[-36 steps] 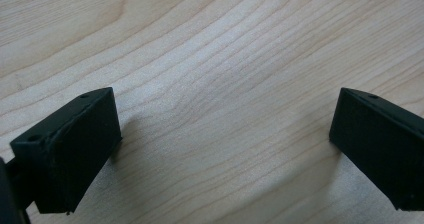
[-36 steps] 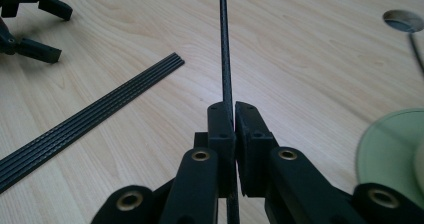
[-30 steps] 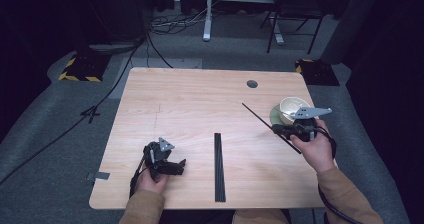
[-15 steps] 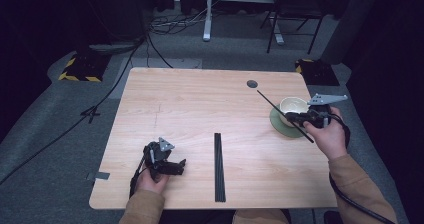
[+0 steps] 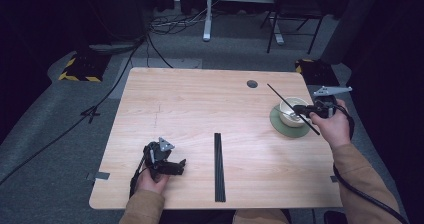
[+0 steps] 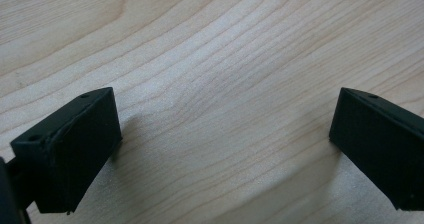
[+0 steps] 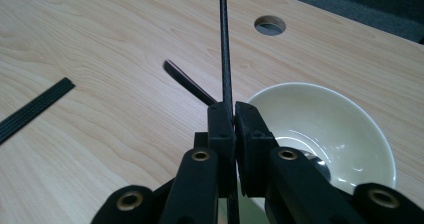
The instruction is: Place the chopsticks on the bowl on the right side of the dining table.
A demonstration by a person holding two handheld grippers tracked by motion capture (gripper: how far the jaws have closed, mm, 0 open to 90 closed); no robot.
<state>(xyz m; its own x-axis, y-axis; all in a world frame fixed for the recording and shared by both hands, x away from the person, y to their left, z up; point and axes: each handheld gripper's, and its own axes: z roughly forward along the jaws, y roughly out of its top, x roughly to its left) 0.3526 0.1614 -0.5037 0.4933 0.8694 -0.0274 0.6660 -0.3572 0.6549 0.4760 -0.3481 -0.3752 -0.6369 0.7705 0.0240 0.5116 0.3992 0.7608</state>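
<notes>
Bowl (image 5: 291,113) on saucer (image 5: 280,127); right hand-held gripper (image 7: 233,129) clamps rod (image 7: 225,49) above.

A pale wood-grain desk (image 5: 200,109) with a smooth matt finish carries a glossy cream ceramic bowl (image 7: 325,129) on a matt green saucer (image 5: 280,126), beside matt black strips (image 5: 218,166), as a matt black plastic gripper (image 7: 233,119) with brass-coloured rivets clamps a thin dark rod (image 7: 225,44).

Left gripper (image 6: 220,149) low over bare wooden table (image 6: 215,49), jaws wide apart, nothing between.
</notes>
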